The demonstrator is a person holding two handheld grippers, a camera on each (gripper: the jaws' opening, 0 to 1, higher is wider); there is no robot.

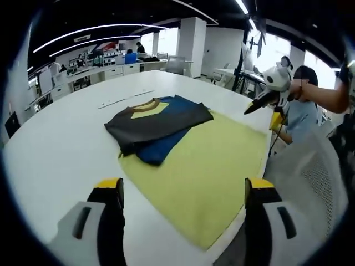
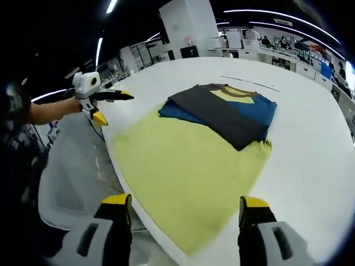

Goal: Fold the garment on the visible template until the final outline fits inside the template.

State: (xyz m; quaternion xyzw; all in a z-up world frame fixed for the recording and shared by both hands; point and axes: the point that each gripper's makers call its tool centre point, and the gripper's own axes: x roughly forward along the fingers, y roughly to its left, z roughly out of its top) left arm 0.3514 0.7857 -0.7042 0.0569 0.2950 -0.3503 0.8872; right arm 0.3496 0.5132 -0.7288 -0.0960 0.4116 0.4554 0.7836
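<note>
- Between our left gripper (image 1: 184,191) fingers, spread wide and holding nothing, we see the yellow template (image 1: 205,166) on the white desk (image 1: 61,149).
- Our right gripper (image 2: 186,208) fingers gape equally wide, also empty.
- On the template's far end lies the folded garment (image 1: 158,124), dark grey over blue, one edge overlapping onto the desk.
- Beyond, we see an open office with ceiling light strips (image 1: 100,27).
</note>
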